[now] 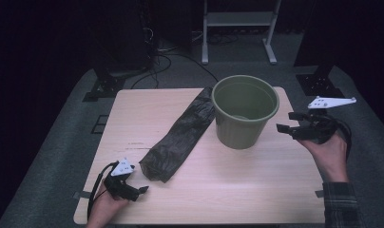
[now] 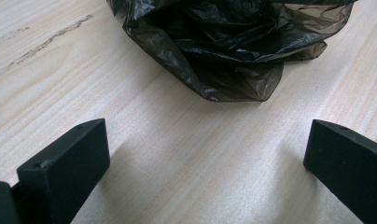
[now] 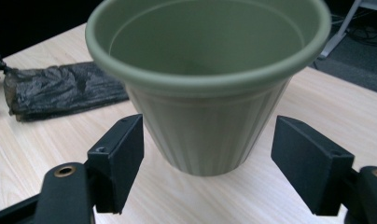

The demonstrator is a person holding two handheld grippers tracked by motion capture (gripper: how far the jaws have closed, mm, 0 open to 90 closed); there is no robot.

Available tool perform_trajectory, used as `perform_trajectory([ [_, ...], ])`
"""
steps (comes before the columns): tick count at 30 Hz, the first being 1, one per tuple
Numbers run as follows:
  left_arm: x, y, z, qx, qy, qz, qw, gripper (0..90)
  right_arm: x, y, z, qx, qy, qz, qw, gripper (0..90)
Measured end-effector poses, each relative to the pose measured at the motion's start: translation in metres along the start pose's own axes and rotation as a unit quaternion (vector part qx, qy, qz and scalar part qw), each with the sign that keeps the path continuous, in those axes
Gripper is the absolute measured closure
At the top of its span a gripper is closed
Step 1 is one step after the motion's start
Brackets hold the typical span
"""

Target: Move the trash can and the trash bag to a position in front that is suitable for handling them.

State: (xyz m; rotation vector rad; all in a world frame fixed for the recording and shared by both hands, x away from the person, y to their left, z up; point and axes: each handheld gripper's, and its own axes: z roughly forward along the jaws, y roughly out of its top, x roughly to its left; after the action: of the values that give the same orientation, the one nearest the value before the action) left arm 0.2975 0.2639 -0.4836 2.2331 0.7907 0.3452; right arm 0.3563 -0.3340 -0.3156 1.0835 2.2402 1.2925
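Green plastic pot [image 1: 245, 110] upright at table [image 1: 256, 190] far right, black plastic bag [image 1: 180, 135] lying just left of it; right gripper [image 1: 289, 122] beside pot, jaws wide, nothing held; left gripper [image 1: 141, 189] near bag's near end, jaws wide, empty.

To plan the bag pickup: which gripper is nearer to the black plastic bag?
Left. The left gripper sits open just short of the black plastic bag; the right gripper is beyond the green pot.
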Motion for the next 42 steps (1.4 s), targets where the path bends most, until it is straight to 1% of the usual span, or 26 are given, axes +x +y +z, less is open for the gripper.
perform_trajectory([
  [4, 0.0, 0.0, 0.0, 0.0, 0.0, 0.0, 1.0, 0.0, -0.002, 0.011, -0.002, -0.005, -0.002, 0.002, 1.0, 25.0],
  [10, 0.0, 0.0, 0.0, 0.0, 0.0, 0.0, 1.0, 0.0, -0.006, 0.027, 0.001, 0.005, -0.01, 0.001, 0.9999, 26.5],
  [15, 0.0, 0.0, 0.0, -0.001, 0.0, 0.0, 1.0, 0.0, -0.009, 0.039, 0.007, 0.014, -0.017, 0.003, 0.9998, 27.2],
  [21, 0.0, 0.0, 0.0, -0.001, 0.0, 0.001, 1.0, 0.0, -0.015, 0.05, 0.016, 0.023, -0.028, 0.008, 0.9993, 28.3],
  [28, 0.0, 0.0, 0.0, 0.0, 0.0, 0.001, 1.0, 0.0, -0.024, 0.058, 0.025, 0.03, -0.045, 0.015, 0.9984, 31.1],
  [33, 0.0, 0.0, 0.0, -0.001, 0.0, 0.001, 1.0, 0.0, -0.033, 0.06, 0.036, 0.045, -0.06, 0.026, 0.9968, 33.7],
  [34, 0.0, 0.0, 0.0, 0.0, 0.0, 0.002, 1.0, 0.0, -0.034, 0.06, 0.037, 0.048, -0.061, 0.03, 0.9965, 34.5],
  [39, 0.0, 0.0, 0.0, -0.001, 0.0, 0.001, 1.0, 0.0, -0.04, 0.061, 0.048, 0.065, -0.064, 0.038, 0.9951, 39.6],
  [42, 0.0, 0.0, 0.0, 0.0, 0.0, 0.002, 1.0, 0.0, -0.041, 0.062, 0.053, 0.074, -0.064, 0.04, 0.9944, 45.0],
])
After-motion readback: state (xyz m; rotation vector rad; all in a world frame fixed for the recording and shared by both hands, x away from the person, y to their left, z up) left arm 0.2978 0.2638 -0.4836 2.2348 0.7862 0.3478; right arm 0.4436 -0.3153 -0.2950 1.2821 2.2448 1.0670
